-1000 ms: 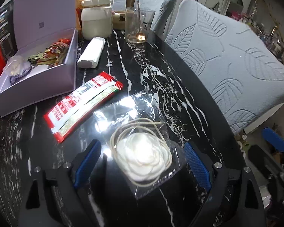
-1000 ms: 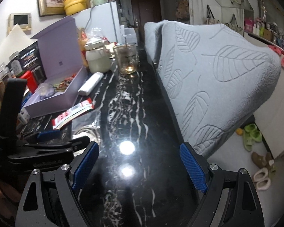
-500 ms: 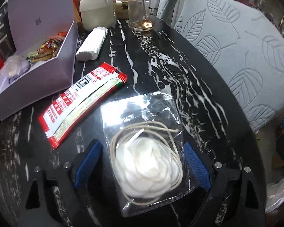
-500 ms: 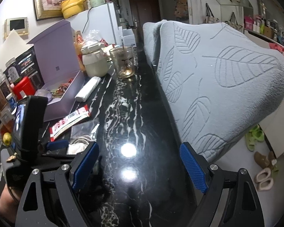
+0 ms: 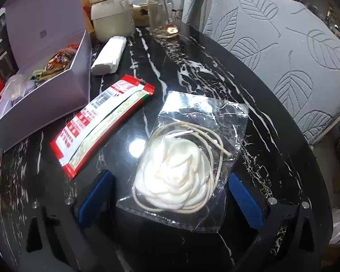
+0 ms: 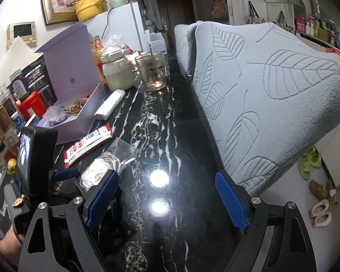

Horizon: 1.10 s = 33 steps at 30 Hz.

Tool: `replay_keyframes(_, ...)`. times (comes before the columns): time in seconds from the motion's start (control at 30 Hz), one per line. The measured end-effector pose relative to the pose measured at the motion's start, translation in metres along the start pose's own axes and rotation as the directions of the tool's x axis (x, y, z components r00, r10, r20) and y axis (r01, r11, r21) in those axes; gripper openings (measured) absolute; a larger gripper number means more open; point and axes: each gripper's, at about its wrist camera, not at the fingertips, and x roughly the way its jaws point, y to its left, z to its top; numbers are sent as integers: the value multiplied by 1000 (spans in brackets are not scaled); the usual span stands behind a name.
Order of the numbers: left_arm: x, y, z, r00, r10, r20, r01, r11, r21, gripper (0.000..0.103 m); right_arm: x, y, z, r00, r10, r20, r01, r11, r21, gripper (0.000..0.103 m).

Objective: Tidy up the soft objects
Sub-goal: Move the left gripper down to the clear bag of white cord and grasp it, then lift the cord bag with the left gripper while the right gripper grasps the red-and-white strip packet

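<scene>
Left tongs [image 5: 170, 195] spread as wide as they go, just been opening, straddling the clear bag with the white flower [image 5: 176, 176] flat on the black marble desk [image 5: 192, 72], pads not pressing it. Right tongs [image 6: 167, 201] wide open too, holding nothing. Bag now looks nearer than a second ago.

My left gripper [image 5: 170, 195] had just been spreading its jaws, and the clear bag with the white flower [image 5: 181, 170] lay flat between them, neither blue pad pressing it, with bare black marble table [image 5: 192, 72] open beyond it up to the glass cup [image 5: 165, 15]. To its left the way was crowded: the red sachet [image 5: 102, 122] lay just beside the bag, then the open lavender box [image 5: 45, 95], the white roll [image 5: 108, 54] and the cream jar [image 5: 111, 18]. My right gripper [image 6: 167, 192] stood open over empty tabletop, hemmed on its right by the grey leaf-patterned chair back [image 6: 272, 104] at the table's edge.
</scene>
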Motion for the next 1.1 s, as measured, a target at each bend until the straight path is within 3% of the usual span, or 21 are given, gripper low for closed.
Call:
replay_keyframes(0.1, 1, 0, 0, 1000, -16, 22, 15, 1000, 22, 103, 1, -1, -2, 1000, 0, -9, 1, 1000, 14, 88)
replay_keyframes(0.13, 0, 0, 0, 999, -20, 29, 19, 999, 27, 96, 2, -2, -3, 1000, 1, -13, -1, 1000, 19, 88)
replay_keyframes(0.17, -2, -1, 0, 999, -24, 42, 23, 999, 33, 81, 3, -3, -4, 1000, 3, -17, -3, 1000, 25, 88)
replay_keyframes(0.37, -7, -3, 1, 997, -48, 65, 44, 997, 71, 56, 5, -6, -5, 1000, 10, -26, -8, 999, 53, 88)
replay_keyframes(0.63, -31, 17, -6, 993, -80, 81, 79, 997, 16, 55, 12, 7, -2, 998, 43, -37, -42, 998, 36, 88)
replay_keyframes(0.83, -57, 53, -11, 992, -23, 126, 28, 999, -38, 55, 25, 35, 4, 995, 83, -53, -83, 997, -4, 88)
replay_keyframes(1.1, -64, 115, -24, 990, 52, 129, -33, 989, -147, 55, 55, 90, 14, 981, 170, -98, -176, 983, -55, 88)
